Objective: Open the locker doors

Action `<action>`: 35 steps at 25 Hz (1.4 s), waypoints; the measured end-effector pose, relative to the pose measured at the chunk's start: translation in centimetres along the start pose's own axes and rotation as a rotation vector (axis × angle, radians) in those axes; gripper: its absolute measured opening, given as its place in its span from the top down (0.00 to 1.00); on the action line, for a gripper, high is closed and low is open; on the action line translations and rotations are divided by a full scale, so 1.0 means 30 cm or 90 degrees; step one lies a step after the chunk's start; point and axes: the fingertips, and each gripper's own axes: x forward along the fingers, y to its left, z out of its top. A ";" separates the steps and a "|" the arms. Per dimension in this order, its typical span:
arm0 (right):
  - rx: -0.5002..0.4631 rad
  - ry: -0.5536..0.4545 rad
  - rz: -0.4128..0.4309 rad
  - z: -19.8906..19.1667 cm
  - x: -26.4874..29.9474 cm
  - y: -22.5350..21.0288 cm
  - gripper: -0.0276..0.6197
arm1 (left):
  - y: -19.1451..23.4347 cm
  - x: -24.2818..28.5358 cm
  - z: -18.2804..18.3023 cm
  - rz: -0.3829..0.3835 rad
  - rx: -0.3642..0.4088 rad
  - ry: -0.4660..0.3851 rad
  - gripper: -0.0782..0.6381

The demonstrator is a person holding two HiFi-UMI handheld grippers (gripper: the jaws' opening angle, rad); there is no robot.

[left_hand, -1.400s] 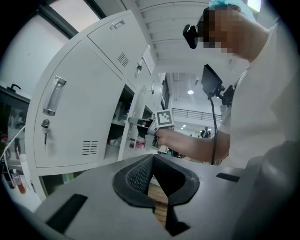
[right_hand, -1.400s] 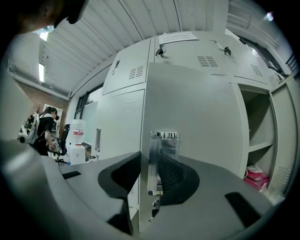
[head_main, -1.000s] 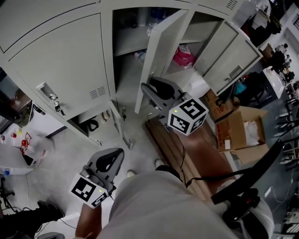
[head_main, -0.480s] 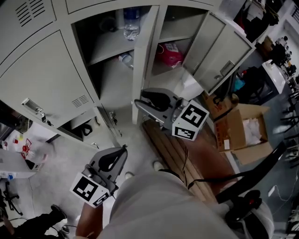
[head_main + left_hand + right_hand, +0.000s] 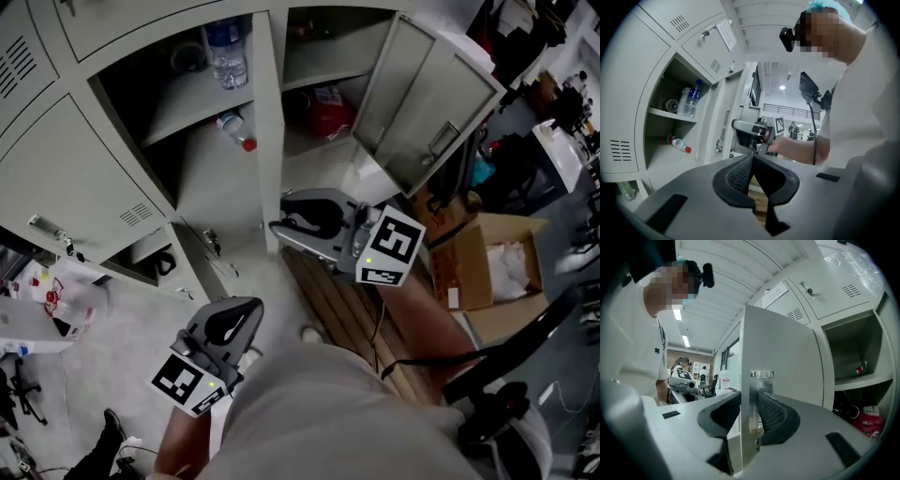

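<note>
The right gripper (image 5: 750,401) is clamped on the free edge of the middle door (image 5: 778,348), with its pads on either side of the metal latch plate (image 5: 753,385). That door stands wide open, edge-on in the head view, between two open compartments. The left gripper (image 5: 752,157) is held low by the person's side, jaws pressed together with nothing in them and well apart from the lockers. The far door (image 5: 427,103) on the right is open too.
</note>
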 end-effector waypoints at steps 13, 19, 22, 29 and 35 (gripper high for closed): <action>0.015 -0.028 0.030 -0.012 -0.243 -0.100 0.79 | -0.115 0.253 0.000 0.034 0.002 0.007 0.88; 0.024 -0.034 0.033 -0.013 -0.318 -0.148 0.80 | -0.160 0.325 -0.012 0.057 -0.002 0.008 0.88; 0.027 -0.041 0.031 -0.015 -0.346 -0.166 0.81 | -0.180 0.346 -0.018 0.070 -0.004 0.010 0.88; 0.040 -0.060 0.029 -0.015 -0.383 -0.188 0.83 | -0.213 0.366 -0.020 0.096 -0.006 0.017 0.88; 0.041 -0.073 0.034 -0.016 -0.390 -0.191 0.83 | -0.230 0.358 -0.050 0.124 -0.026 0.037 0.88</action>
